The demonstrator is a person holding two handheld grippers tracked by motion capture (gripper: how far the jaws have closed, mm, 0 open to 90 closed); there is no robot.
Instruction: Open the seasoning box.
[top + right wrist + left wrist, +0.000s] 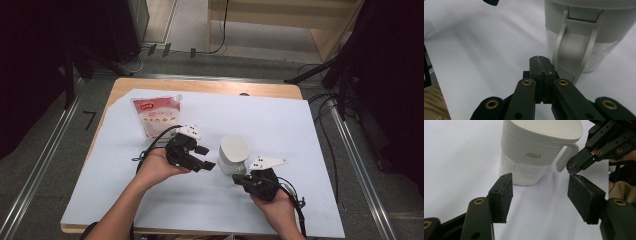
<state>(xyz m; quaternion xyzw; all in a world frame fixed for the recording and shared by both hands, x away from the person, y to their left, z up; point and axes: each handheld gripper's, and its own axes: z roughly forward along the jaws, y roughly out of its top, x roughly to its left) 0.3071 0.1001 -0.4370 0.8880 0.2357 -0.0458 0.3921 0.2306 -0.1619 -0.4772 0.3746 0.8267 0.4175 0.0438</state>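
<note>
White table sheet (300, 150), lidded jug (234, 154), left gripper (540, 195) jaws spread, right gripper (540, 60) jaws pressed together.

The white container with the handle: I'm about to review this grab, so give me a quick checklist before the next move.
1. White container upright on the white sheet: ok.
2. Lid seated flat: ok.
3. Left hand-held gripper open, nothing between its pads: ok.
4. Right hand-held gripper open for the handle: not ok, jaws shut, beside the handle.
5. Right tips touching the handle: cannot tell.
6. Pouch out of the way: ok.
</note>
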